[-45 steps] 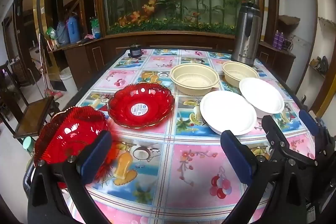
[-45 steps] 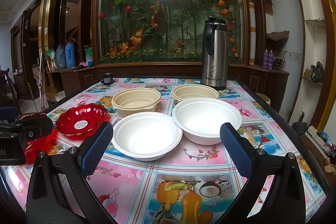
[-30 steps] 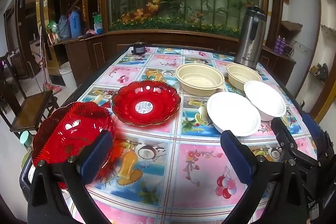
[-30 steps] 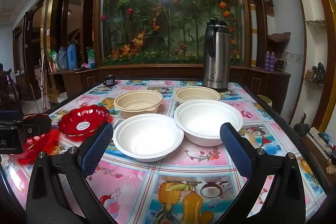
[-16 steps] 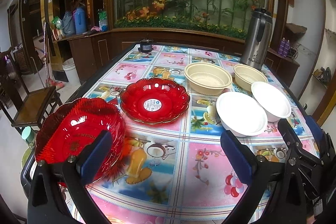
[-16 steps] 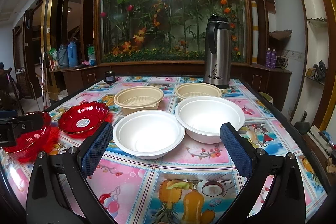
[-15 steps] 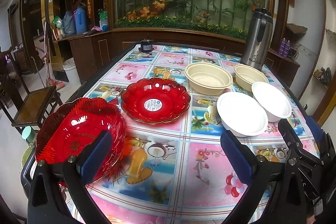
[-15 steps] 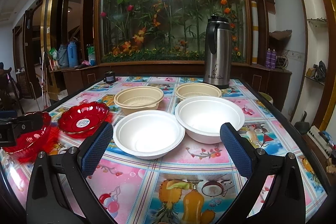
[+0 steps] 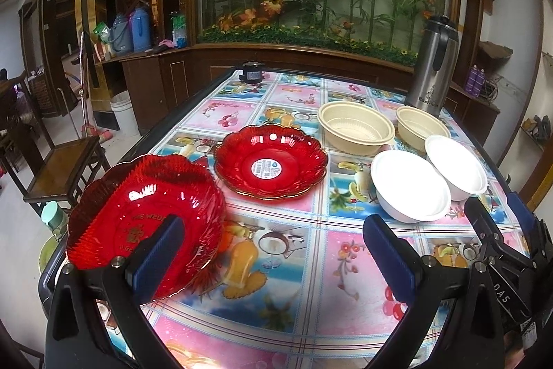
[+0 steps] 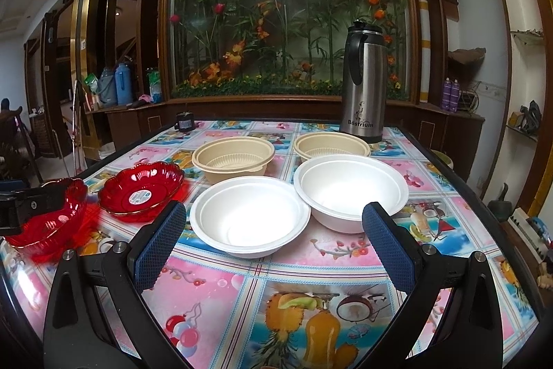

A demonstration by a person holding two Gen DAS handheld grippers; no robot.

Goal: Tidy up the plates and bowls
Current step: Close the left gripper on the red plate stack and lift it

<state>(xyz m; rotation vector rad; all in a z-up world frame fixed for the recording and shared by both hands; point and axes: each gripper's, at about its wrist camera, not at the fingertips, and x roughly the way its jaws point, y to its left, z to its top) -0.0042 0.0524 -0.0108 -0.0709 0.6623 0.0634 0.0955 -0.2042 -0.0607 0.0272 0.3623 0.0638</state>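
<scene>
Red ribbed plate (image 9: 138, 223) sits tilted at worktop (image 9: 293, 265) near-left corner, left gripper (image 9: 273, 255) left finger (image 9: 155, 258) overlapping its rim; jaws spread wide, cannot tell if touching. Second red plate (image 9: 271, 161) flat just beyond it, sticker in centre. Two beige bowls (image 10: 233, 158) side by side further back, two white bowls (image 10: 249, 217) in front of them, rims touching. Right gripper (image 10: 273, 248) hovers before near white bowl, jaws spread, holding nothing. Steel flask (image 10: 363, 89) stands behind right beige bowl.
</scene>
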